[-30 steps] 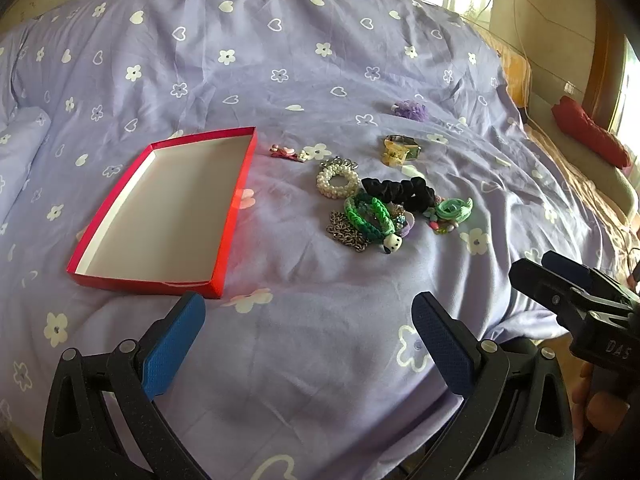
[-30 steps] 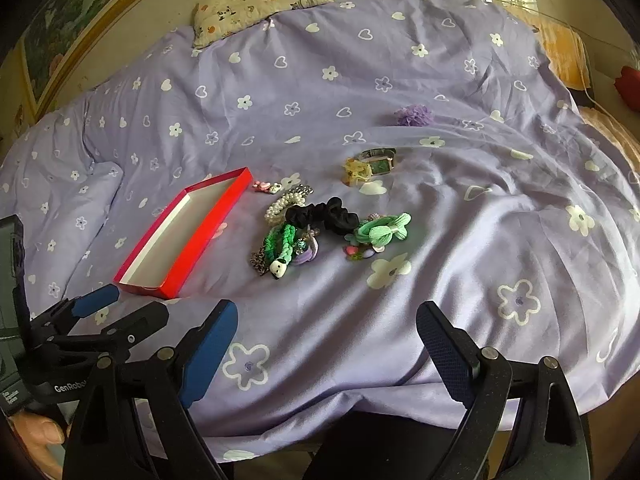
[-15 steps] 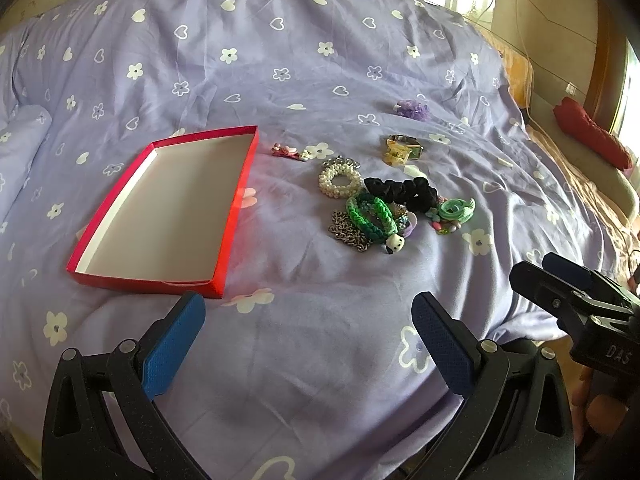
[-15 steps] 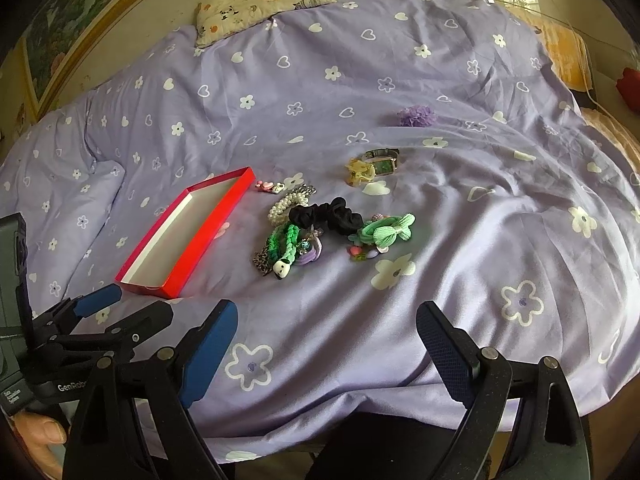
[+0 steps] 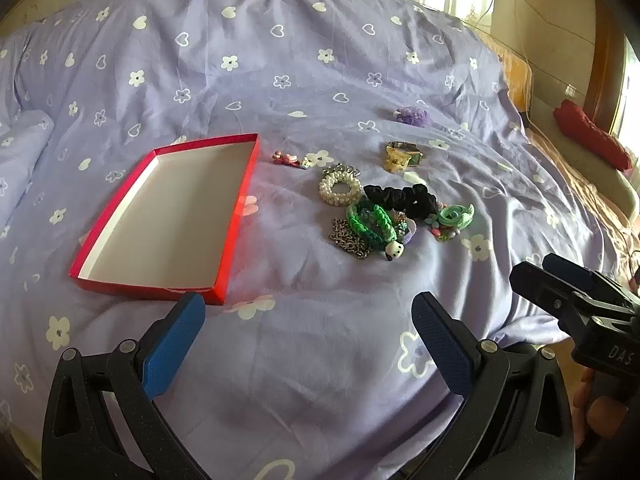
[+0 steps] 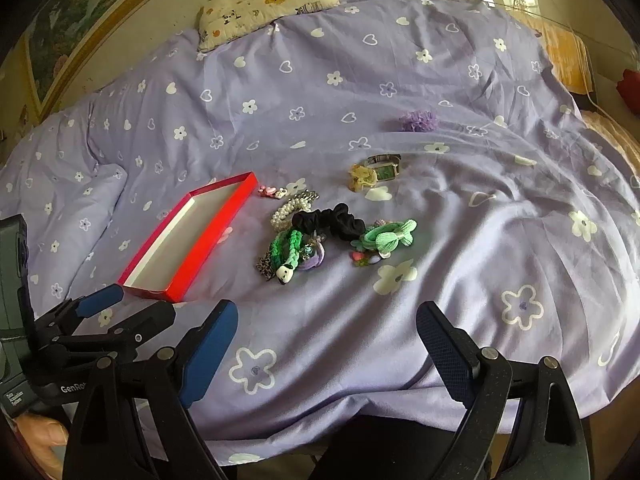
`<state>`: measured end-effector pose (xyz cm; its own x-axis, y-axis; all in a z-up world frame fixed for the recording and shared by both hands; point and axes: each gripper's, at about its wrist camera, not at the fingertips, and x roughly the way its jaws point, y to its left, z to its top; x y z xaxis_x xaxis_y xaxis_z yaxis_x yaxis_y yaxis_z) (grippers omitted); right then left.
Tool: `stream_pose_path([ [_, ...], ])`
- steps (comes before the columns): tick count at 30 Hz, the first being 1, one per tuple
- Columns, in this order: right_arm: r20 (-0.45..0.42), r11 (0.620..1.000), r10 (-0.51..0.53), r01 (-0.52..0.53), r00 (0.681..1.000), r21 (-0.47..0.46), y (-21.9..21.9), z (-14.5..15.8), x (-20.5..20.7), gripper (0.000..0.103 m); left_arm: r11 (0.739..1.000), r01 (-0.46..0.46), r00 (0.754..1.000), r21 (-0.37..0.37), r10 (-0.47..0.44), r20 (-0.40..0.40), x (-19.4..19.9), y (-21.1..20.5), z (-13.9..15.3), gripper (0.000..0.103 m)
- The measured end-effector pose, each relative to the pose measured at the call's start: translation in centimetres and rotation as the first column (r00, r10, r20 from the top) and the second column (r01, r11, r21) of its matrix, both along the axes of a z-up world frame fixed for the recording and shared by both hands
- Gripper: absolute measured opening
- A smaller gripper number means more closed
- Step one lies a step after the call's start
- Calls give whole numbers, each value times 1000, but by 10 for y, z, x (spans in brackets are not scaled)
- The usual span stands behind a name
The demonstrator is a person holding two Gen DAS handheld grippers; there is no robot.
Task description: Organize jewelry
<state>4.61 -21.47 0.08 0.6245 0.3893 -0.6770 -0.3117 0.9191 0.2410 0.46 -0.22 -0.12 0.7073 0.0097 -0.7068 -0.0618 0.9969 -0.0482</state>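
Nothing sorted yet imo: the red box [image 5: 168, 216] sits empty on the bed [image 5: 280, 60], jewelry pile [image 5: 384, 212] just beside it. Left gripper [image 5: 308, 336] and right gripper [image 6: 326, 344] both spread wide, holding nothing.

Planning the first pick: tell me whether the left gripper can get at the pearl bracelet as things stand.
Probably yes: the left gripper is open, and only bare bedspread lies before the pearl bracelet, which sits at the pile's near-left edge.
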Motion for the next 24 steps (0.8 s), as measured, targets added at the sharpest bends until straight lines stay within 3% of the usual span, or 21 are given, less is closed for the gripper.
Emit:
stream_pose_path([
  [24,7,1000,2,-2,1000,14,1,3,-2,92,1000,3,1000,-1,-3,3,-1,-2,0,103],
])
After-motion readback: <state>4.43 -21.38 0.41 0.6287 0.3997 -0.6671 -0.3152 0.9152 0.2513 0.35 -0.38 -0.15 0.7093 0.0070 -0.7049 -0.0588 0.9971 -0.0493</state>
